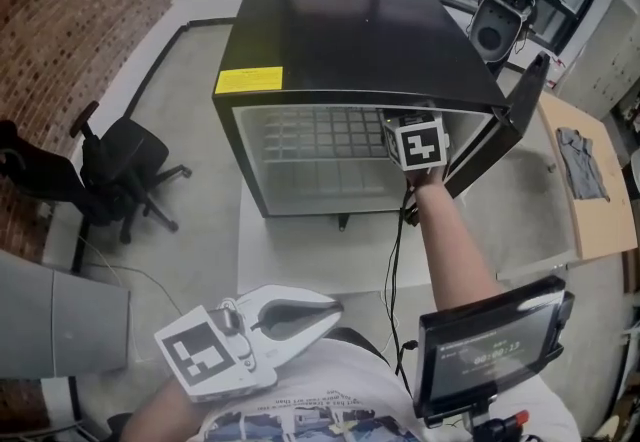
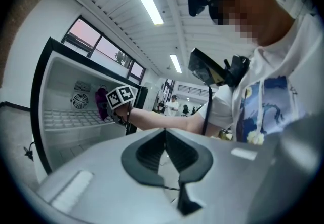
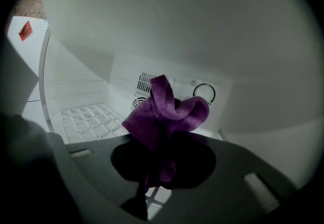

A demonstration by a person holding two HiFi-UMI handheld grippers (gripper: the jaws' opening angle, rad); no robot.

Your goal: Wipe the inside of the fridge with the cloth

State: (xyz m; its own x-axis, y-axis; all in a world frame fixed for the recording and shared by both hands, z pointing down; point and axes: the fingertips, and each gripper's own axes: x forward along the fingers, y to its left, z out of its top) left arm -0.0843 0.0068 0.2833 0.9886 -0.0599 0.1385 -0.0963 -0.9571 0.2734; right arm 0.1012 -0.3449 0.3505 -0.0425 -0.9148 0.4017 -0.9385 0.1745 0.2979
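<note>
While looking steeply down, can make out a black fridge point(image 1: 350, 40) on a white table point(image 1: 300, 250), open at the front, with the door point(image 1: 515, 115) swung wide to the right. Off to the left on the concrete floor, a black office chair point(image 1: 125, 165). Inside the fridge, white walls and a white wire shelf point(image 1: 320, 135). Low by the person's chest and well apart from the fridge, the left gripper point(image 1: 335, 310), dark pads drawn together at the tips with nothing between them. Reaching into the upper right of the opening, the right gripper point(image 3: 161, 162), jaws clamped on the cloth point(image 3: 164, 111). Purple and fuzzy, that cloth, bunched into a loose wad, with two rounded folds rising above the jaws and a thin tail pinched down between the dark pads. Held up inside the compartment, above the shelf and in front of the back wall; cannot tell whether touching any surface. From the left gripper view, seen only as a small purple lump just ahead of the marker cube. On the front edge of the fridge top, a yellow label point(image 1: 248, 80). On the back wall behind the cloth, a round fan grille point(image 3: 137, 102) and a round dial point(image 3: 205, 92).
</note>
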